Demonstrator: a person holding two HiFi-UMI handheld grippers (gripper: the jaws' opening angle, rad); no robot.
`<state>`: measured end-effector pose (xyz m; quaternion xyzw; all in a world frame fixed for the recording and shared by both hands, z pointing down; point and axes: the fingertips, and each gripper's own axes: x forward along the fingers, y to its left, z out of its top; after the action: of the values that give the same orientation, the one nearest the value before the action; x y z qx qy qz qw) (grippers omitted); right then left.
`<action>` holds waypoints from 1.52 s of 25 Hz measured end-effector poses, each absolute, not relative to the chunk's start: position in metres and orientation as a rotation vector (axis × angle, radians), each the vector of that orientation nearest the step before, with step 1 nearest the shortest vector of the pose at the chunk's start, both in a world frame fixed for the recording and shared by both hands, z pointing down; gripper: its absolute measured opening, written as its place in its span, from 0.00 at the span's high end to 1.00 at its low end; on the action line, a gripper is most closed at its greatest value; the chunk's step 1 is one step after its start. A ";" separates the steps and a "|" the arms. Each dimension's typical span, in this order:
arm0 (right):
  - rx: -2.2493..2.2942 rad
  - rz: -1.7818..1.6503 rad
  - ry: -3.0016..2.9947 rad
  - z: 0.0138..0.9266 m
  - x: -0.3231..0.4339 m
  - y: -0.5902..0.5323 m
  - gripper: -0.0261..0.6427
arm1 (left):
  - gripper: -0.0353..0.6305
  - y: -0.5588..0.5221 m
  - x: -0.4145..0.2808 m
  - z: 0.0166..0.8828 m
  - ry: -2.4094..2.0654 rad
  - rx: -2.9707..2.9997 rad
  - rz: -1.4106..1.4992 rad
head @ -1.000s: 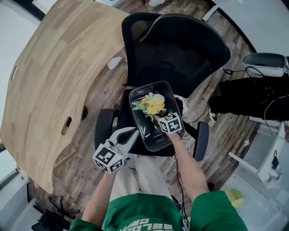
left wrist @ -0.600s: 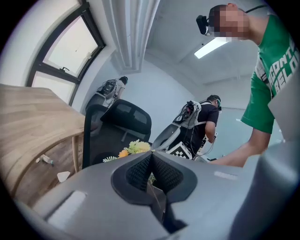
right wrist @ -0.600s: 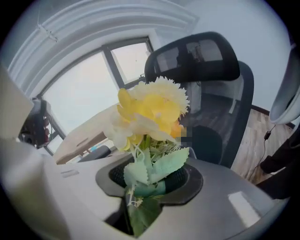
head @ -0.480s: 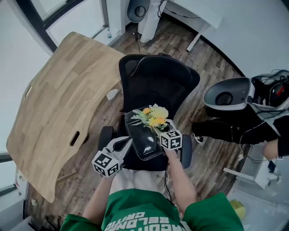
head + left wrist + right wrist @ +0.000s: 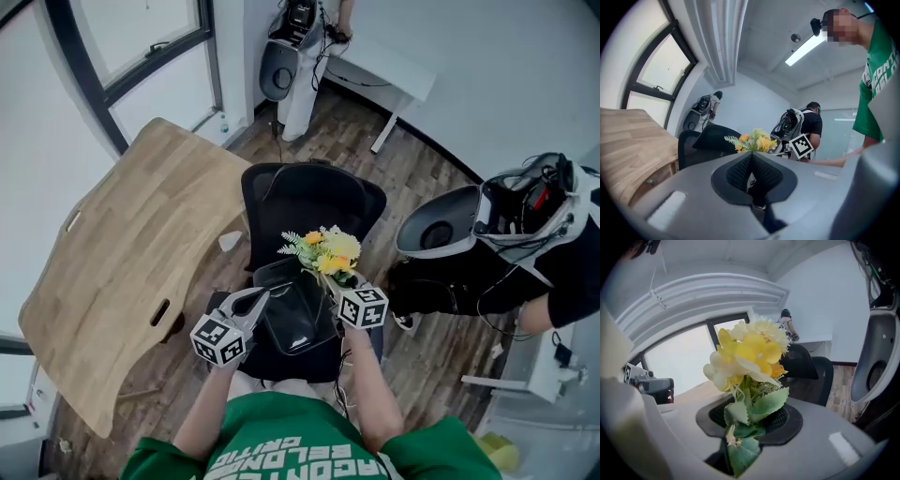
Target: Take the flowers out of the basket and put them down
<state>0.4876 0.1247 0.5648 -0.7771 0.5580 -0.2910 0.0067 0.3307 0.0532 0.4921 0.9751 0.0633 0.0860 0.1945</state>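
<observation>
A bunch of yellow and orange flowers (image 5: 324, 253) with green leaves stands up from my right gripper (image 5: 336, 281), which is shut on its stem. In the right gripper view the flowers (image 5: 747, 357) fill the middle and the leafy stem runs down between the pads of the right gripper (image 5: 745, 427). The flowers hang above the far end of the dark plastic basket (image 5: 292, 319), clear of it. My left gripper (image 5: 257, 302) is shut on the basket's left rim and holds it up over the chair. In the left gripper view the left gripper (image 5: 752, 176) has its pads together, with the flowers (image 5: 752, 142) beyond.
A black office chair (image 5: 309, 199) stands right under the basket. A wooden table (image 5: 122, 272) lies to the left. At the right a person (image 5: 562, 253) stands by a white machine (image 5: 450, 220). A white desk (image 5: 380, 70) is at the back.
Both grippers have risen. The flowers lay inside the basket a second ago and now stand above its far rim. The basket has come up with the left gripper.
</observation>
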 end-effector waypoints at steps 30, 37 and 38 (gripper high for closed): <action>-2.393 -0.671 1.850 0.485 0.502 0.105 0.74 | 0.92 0.012 0.310 0.428 0.020 2.843 0.159; -2.324 -0.661 1.976 0.474 0.463 0.056 0.74 | 0.92 -0.020 0.276 0.419 -0.058 2.842 0.122; -2.315 -0.657 1.996 0.473 0.455 0.049 0.74 | 0.92 -0.026 0.269 0.419 -0.067 2.840 0.115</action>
<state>0.4550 0.0486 0.4725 -0.7404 0.6385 -0.2100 0.0073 0.2694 -0.0256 0.4193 0.9878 -0.0235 0.0401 0.1487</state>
